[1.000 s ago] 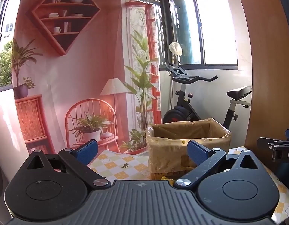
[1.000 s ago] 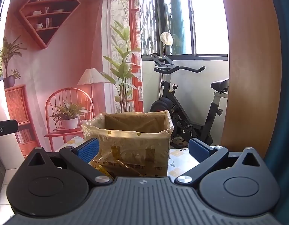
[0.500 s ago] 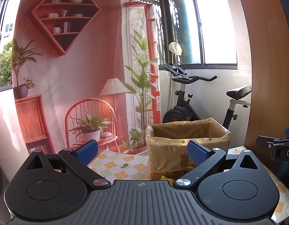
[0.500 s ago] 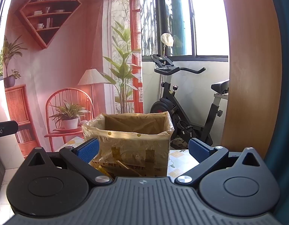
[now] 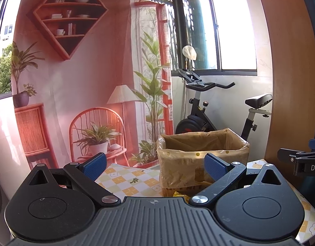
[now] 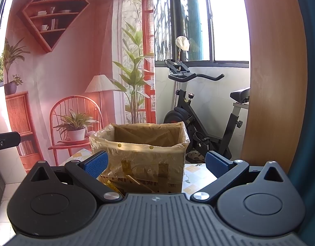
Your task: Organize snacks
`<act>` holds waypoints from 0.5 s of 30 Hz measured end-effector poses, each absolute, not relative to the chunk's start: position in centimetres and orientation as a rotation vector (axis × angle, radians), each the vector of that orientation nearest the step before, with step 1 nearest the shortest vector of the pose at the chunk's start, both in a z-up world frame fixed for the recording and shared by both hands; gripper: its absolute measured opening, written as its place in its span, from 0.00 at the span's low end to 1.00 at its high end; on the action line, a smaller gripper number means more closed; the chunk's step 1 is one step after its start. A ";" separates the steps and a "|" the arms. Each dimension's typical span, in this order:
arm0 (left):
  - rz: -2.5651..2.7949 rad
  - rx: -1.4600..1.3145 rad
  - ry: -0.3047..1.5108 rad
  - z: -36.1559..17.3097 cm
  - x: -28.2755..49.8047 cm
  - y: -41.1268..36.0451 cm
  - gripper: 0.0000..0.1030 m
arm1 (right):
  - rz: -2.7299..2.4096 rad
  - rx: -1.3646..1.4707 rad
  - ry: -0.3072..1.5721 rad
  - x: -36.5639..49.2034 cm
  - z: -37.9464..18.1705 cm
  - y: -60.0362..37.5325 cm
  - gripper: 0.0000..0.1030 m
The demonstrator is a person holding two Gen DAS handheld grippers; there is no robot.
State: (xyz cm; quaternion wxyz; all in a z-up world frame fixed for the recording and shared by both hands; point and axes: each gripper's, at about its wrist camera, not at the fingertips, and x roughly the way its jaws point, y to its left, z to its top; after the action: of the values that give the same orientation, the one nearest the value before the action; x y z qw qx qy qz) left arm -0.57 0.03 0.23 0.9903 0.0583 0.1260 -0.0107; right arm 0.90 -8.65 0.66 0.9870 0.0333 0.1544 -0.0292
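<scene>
A cardboard box lined with a clear plastic bag (image 5: 202, 160) stands on a table with a checked flower cloth (image 5: 128, 180). It also shows in the right wrist view (image 6: 143, 153). Yellow snack packets (image 6: 112, 184) lie at its foot, partly hidden by my gripper body. My left gripper (image 5: 155, 164) is open and empty, held level, left of the box. My right gripper (image 6: 156, 163) is open and empty, facing the box front. The right gripper's side shows at the right edge of the left wrist view (image 5: 300, 162).
A pink printed backdrop (image 5: 75, 82) hangs behind the table. An exercise bike (image 5: 208, 106) stands by the window at the back right. A wooden panel (image 5: 288, 71) rises at the right. The cloth (image 6: 198, 176) runs right of the box.
</scene>
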 end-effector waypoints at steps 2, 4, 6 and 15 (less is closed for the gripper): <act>-0.022 0.114 0.254 0.2 -0.5 0.1 0.99 | -0.058 0.068 0.311 0.9 0.7 -8.7 1.00; -0.021 0.114 0.256 0.2 -0.5 0.1 0.99 | -0.057 0.066 0.310 0.9 0.7 -8.7 1.00; -0.022 0.113 0.255 0.2 -0.5 0.1 0.99 | -0.057 0.068 0.311 0.9 0.7 -8.7 1.00; -0.023 0.110 0.255 0.2 -0.6 0.1 0.99 | -0.058 0.066 0.311 0.9 0.7 -8.6 1.00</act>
State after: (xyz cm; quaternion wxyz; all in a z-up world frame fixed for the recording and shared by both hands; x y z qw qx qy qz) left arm -0.56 0.12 0.20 0.9903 0.0548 0.1273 -0.0114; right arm 0.89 -8.63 0.68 0.9870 0.0327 0.1549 -0.0287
